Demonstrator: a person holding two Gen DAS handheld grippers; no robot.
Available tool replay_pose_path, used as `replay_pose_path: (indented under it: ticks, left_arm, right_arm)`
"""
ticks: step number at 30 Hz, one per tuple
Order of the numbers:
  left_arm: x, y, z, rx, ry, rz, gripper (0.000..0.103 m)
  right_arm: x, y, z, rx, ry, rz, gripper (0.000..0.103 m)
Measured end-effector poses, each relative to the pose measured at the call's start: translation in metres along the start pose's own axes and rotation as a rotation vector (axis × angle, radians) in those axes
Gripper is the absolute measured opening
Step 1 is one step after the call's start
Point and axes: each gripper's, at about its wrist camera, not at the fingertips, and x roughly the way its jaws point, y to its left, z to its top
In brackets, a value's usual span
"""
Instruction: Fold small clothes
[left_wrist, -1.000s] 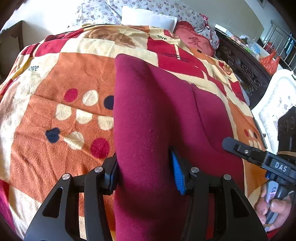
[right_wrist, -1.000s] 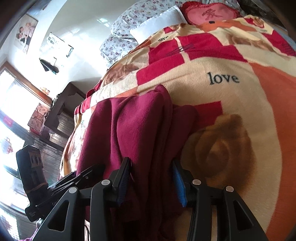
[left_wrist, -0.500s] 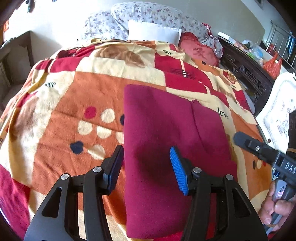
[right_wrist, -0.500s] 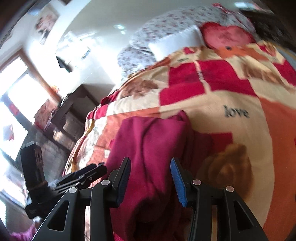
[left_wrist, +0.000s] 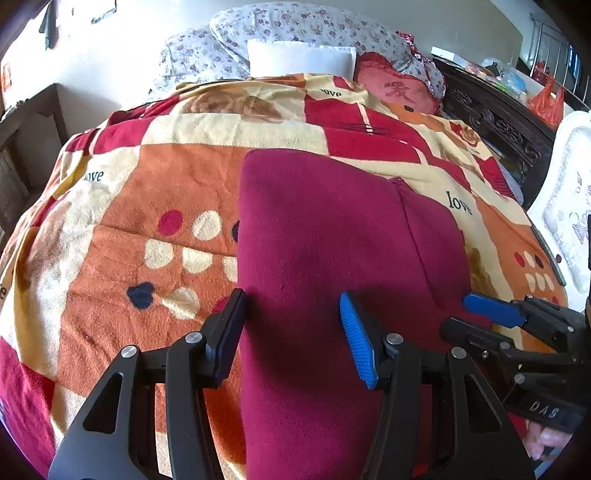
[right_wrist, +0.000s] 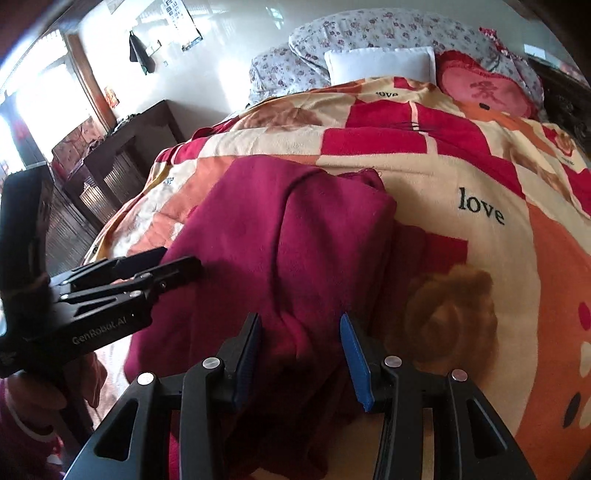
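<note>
Both tongs, left (left_wrist: 295, 328) and right (right_wrist: 301, 347), stand with jaws apart, gripping nothing, above folded maroon garment (left_wrist: 332, 236) lying flat on patterned blanket (left_wrist: 147, 177).

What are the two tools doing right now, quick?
Left tool: open, over the maroon garment, holding nothing.
Right tool: open, holding nothing.

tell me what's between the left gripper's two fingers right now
The maroon garment, lying folded on the patterned blanket, fills the gap of the open left gripper; the left wrist view shows it.
</note>
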Motion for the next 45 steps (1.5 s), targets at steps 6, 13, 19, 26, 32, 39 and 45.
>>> replay_pose_path:
  ticks: [6,13,19,26,32,39,45]
  left_arm:
    - [-0.011,0.0,-0.001,0.001,-0.017,0.014,0.052]
    - [-0.036,-0.002,0.0,0.029,-0.076,0.054,0.052]
    - [-0.058,-0.004,-0.001,0.049,-0.119,0.072,0.052]
    - [-0.079,-0.002,-0.003,0.037,-0.165,0.074,0.052]
    - [-0.093,0.004,-0.005,0.013,-0.189,0.077,0.052]
    - [-0.101,0.004,-0.007,0.011,-0.201,0.079,0.052]
    - [-0.105,0.003,-0.008,0.009,-0.207,0.082,0.052]
  right_arm:
    - [-0.008,0.004,-0.001,0.015,-0.016,-0.012,0.043]
    - [-0.04,0.015,-0.001,0.062,-0.082,-0.007,0.044]
    - [-0.061,0.024,0.001,0.114,-0.138,-0.039,0.048]
    - [-0.071,0.038,0.005,0.109,-0.143,-0.077,0.049]
    - [-0.077,0.041,0.004,0.124,-0.158,-0.089,0.05]
    - [-0.084,0.053,0.004,0.096,-0.175,-0.102,0.071]
    - [-0.086,0.054,0.004,0.098,-0.171,-0.113,0.071]
